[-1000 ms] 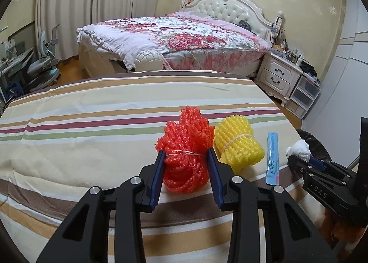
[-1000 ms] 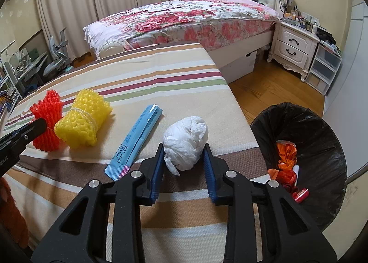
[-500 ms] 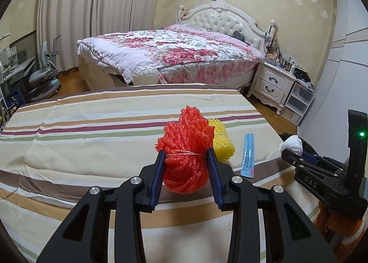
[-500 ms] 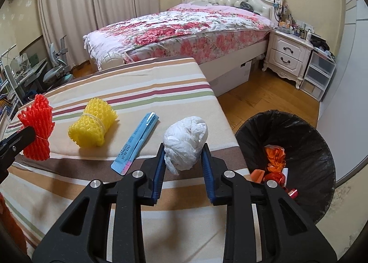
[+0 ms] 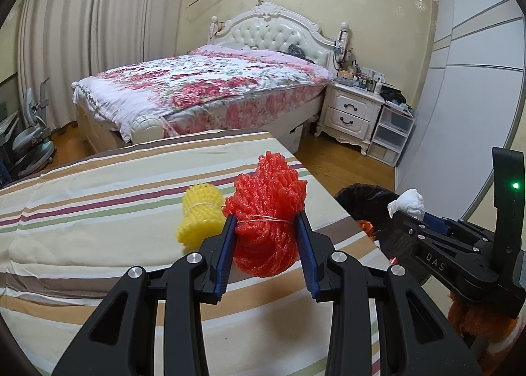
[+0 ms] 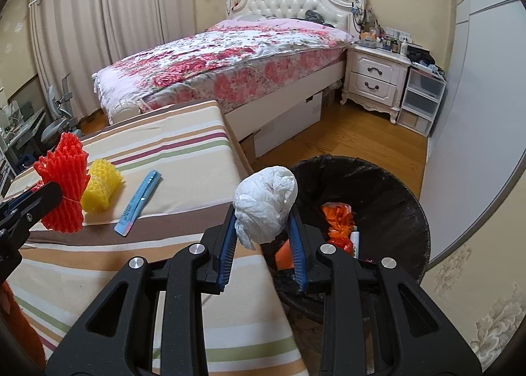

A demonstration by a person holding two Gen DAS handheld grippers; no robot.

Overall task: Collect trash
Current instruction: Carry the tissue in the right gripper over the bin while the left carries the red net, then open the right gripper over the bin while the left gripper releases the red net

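My left gripper (image 5: 266, 223) is shut on a red foam net bundle (image 5: 264, 211), lifted above the striped bed cover (image 5: 98, 211). In the right wrist view that red bundle (image 6: 64, 178) hangs at the far left. My right gripper (image 6: 263, 215) is shut on a crumpled white plastic bag (image 6: 266, 200), held at the bed's edge beside the black-lined trash bin (image 6: 394, 198). The white bag (image 5: 407, 203) also shows in the left wrist view, over the bin (image 5: 368, 193). A yellow foam net bundle (image 6: 100, 185) and a blue flat packet (image 6: 139, 201) lie on the cover.
The bin holds orange and red trash (image 6: 338, 221). Behind stands a large bed with a floral quilt (image 6: 230, 60), a white nightstand (image 6: 374, 80) and plastic drawers (image 6: 420, 100). Wooden floor (image 6: 345, 136) lies between them and the bin. A grey wardrobe wall (image 5: 476, 96) rises on the right.
Both grippers have risen and swung right toward the bin, each carrying its load. The red bundle left the cover beside the yellow one; the white bag now hangs at the bed's edge.
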